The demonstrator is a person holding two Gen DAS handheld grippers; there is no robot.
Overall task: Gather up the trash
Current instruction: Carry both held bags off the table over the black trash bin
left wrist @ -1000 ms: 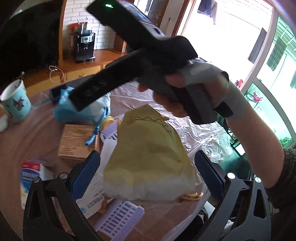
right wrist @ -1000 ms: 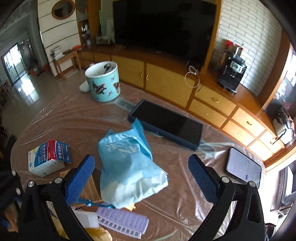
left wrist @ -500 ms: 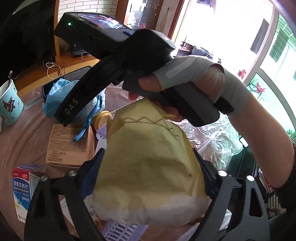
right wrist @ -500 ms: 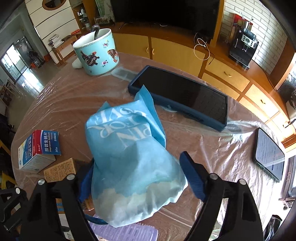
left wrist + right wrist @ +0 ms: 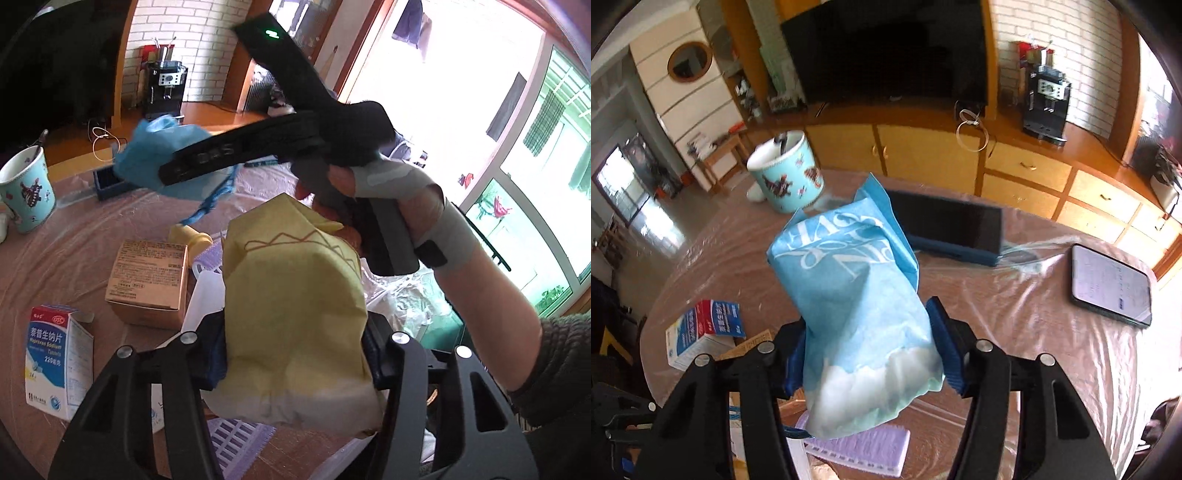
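My left gripper (image 5: 295, 350) is shut on a yellow paper bag (image 5: 295, 314) and holds it above the table. My right gripper (image 5: 868, 350) is shut on a blue paper bag (image 5: 857, 306) and holds it lifted off the table. In the left wrist view the right gripper's black body crosses the top, with the blue paper bag (image 5: 162, 158) hanging behind it.
On the plastic-covered table (image 5: 1052, 332) lie a brown carton (image 5: 147, 280), a blue-and-white medicine box (image 5: 55, 358), a purple comb-like tray (image 5: 864, 450), a dark tablet (image 5: 945, 225), a phone (image 5: 1108, 288) and a teal mug (image 5: 786, 177). Crumpled clear plastic (image 5: 406, 295) lies at the right.
Both grippers have closed on their bags. The right gripper has lifted the blue bag off the table, and the left holds the yellow bag raised.
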